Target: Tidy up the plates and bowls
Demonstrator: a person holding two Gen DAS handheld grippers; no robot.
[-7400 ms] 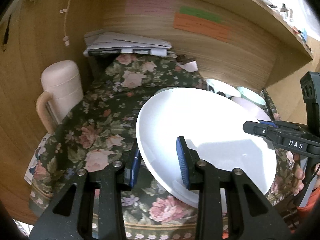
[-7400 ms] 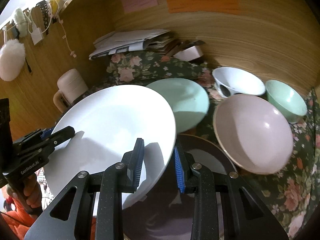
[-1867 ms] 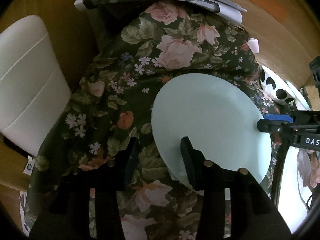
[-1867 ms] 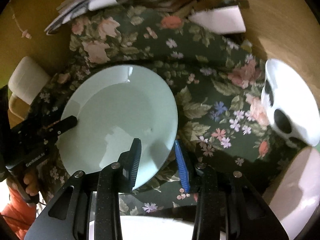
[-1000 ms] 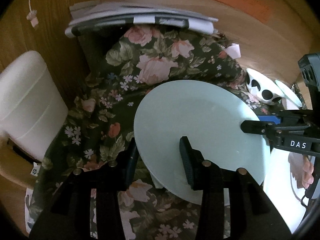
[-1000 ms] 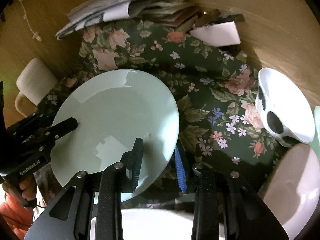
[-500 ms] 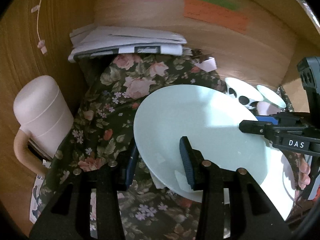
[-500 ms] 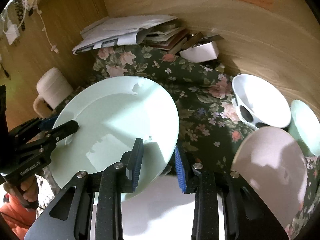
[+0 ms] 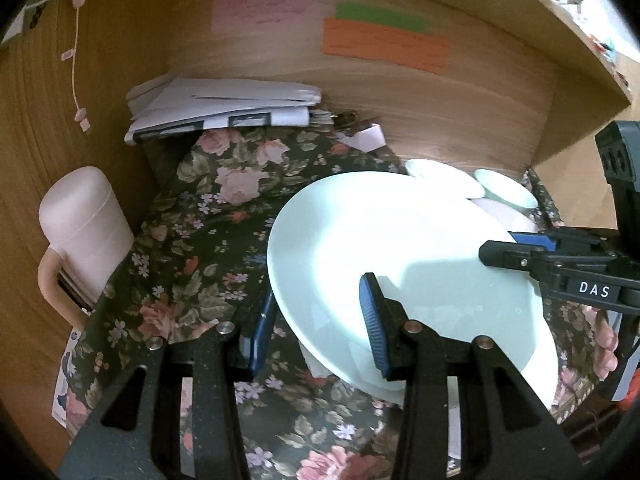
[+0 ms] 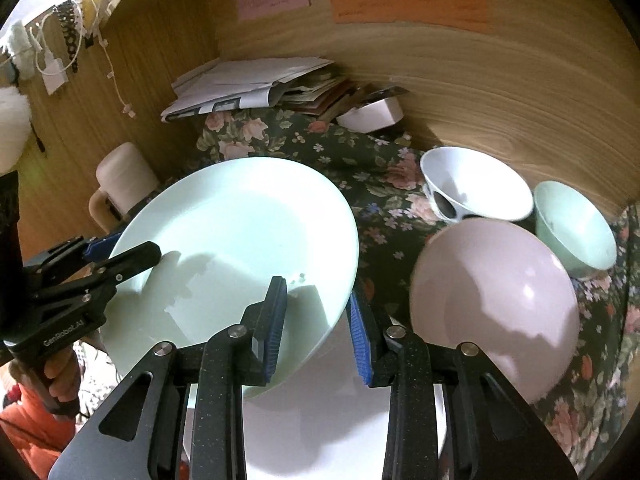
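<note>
A pale mint plate (image 9: 404, 248) is held in the air between both grippers, above the flowered cloth (image 9: 208, 216). My left gripper (image 9: 316, 324) is shut on its left rim. My right gripper (image 10: 316, 320) is shut on its right rim; the plate also shows in the right wrist view (image 10: 244, 240). A white plate (image 10: 332, 412) lies just below it. To the right stand a pink bowl (image 10: 492, 304), a white bowl with black spots (image 10: 476, 188) and a mint bowl (image 10: 576, 228).
A pink lidded mug (image 9: 80, 224) stands at the left by the wooden side wall. A stack of papers (image 9: 224, 108) and a small white box (image 10: 372, 112) lie at the back. Coloured notes (image 9: 384, 44) are stuck on the back wall.
Both grippers have lifted the mint plate off the cloth and carried it back toward the front, so it now hangs over the white plate. The bowls have come back into view.
</note>
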